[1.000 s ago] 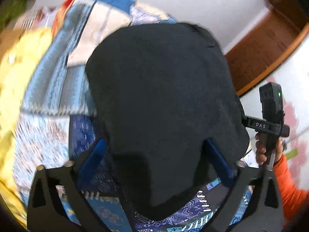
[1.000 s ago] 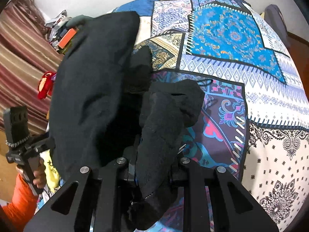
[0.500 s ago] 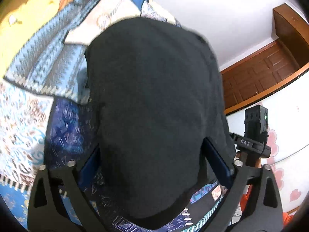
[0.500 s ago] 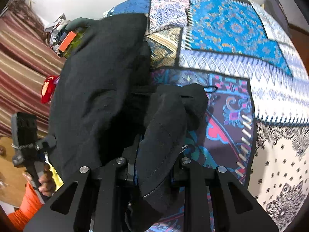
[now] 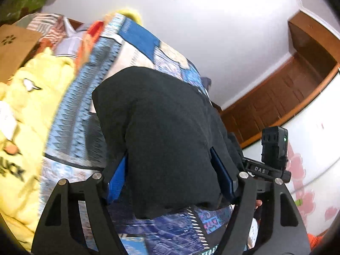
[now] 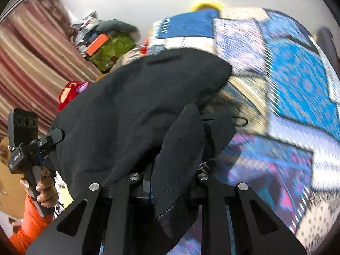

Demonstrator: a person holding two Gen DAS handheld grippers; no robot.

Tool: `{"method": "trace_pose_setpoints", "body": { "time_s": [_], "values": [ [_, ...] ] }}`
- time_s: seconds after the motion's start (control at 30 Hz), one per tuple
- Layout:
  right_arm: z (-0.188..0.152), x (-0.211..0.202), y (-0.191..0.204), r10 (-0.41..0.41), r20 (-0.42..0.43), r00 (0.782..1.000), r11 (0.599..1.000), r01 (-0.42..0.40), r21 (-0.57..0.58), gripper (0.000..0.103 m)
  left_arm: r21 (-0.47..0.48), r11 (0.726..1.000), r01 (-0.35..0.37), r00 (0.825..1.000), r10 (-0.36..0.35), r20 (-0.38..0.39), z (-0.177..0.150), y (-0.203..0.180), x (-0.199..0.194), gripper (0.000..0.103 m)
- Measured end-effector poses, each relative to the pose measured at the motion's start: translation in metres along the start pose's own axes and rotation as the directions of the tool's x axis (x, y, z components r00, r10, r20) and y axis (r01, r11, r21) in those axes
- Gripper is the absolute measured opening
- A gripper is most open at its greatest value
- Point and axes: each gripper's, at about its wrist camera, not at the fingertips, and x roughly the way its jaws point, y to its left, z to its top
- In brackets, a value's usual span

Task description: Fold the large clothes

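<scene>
Together, two hand-held grippers, left hand-held gripper (image 5: pixel 170 180) and right hand-held gripper (image 6: pixel 170 182), clamp one black garment (image 5: pixel 165 131).

Black garment (image 5: pixel 165 131); blue patchwork-print bedspread (image 6: pixel 297 80); yellow cloth (image 5: pixel 31 110); orange sleeve (image 6: pixel 29 227).

We are seeing bright, even room light in both views, with no hard shadows. The patchwork bedspread (image 6: pixel 297 89) is smearing into streaks in the right view, and the yellow cloth (image 5: pixel 31 110) is looking fuzzy. The black garment (image 5: pixel 170 131) is swallowing detail. Round black corners are bending everything.
</scene>
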Motion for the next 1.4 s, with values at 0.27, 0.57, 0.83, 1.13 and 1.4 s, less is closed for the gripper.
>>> {"method": "trace_pose_setpoints", "body": {
  "time_s": [0.27, 0.57, 0.83, 1.13, 1.4],
  "values": [
    [0.038, 0.078, 0.059, 0.053, -0.001, 0.999, 0.994, -0.053, -0.098, 0.018, -0.031, 0.995, -0.092, 0.992, 0.095, 0.085, 0.037, 0.065, -0.044, 0.074],
    [0.015, 0.171, 0.051, 0.018, -0.147, 0.989, 0.999, -0.025, -0.043, 0.019, -0.104, 0.981, -0.162, 0.986, 0.165, 0.028, 0.006, 0.156, -0.034, 0.073],
    [-0.005, 0.160, 0.022, -0.055, -0.227, 0.972, 0.998, 0.060, 0.014, 0.036, -0.043, 0.975, -0.217, 0.976, 0.217, -0.009, -0.013, 0.152, -0.027, 0.078],
    [-0.010, 0.105, 0.058, -0.218, -0.149, 0.964, 0.965, 0.190, -0.180, 0.041, 0.126, 0.905, -0.406, 0.914, 0.406, 0.030, -0.018, 0.109, -0.053, 0.077],
    [-0.006, 0.057, 0.070, -0.251, 0.051, 0.967, 0.945, 0.257, -0.205, 0.042, 0.224, 0.859, -0.459, 0.888, 0.441, 0.130, 0.013, 0.070, -0.053, 0.077]
  ]
}}
